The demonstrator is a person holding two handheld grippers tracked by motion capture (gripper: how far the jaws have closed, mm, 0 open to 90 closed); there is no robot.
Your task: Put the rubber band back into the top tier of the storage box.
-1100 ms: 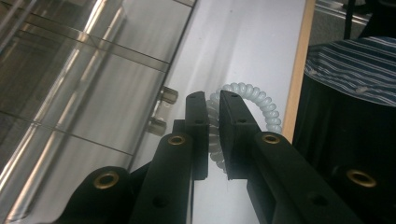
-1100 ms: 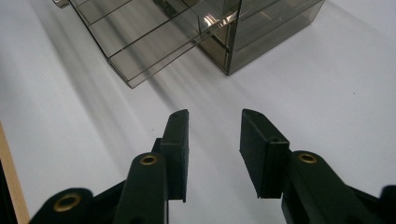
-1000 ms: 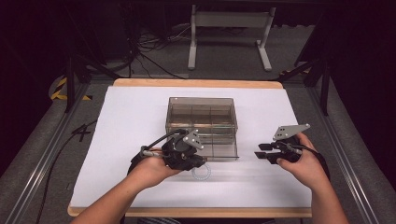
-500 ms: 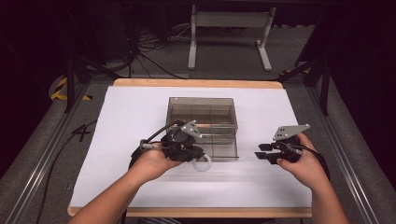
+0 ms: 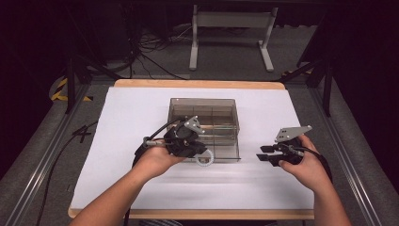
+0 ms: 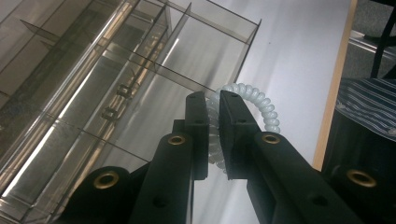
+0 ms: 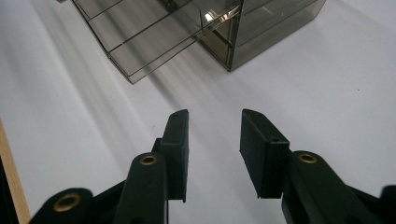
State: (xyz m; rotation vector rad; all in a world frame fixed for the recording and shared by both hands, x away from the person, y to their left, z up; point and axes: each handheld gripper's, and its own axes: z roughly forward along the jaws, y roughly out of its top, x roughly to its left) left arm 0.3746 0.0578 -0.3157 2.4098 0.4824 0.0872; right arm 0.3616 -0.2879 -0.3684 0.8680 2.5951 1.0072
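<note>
Pale white coil ring (image 6: 261, 105), smoky clear box (image 5: 207, 122), white table (image 5: 131, 117).

Between the jaws of the left gripper (image 6: 213, 135), the middle of the white spiral hair tie (image 6: 261, 105) is hidden behind the pads, so its full loop cannot be traced. The smoky plastic drawer organizer (image 6: 116, 70) runs off the top and left edges beyond those jaws. From above, small items inside its compartments are too small to identify.

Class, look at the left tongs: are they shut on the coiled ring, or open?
Shut on it: the left tongs pinch the white coiled ring between their pads, beside the clear box.
</note>
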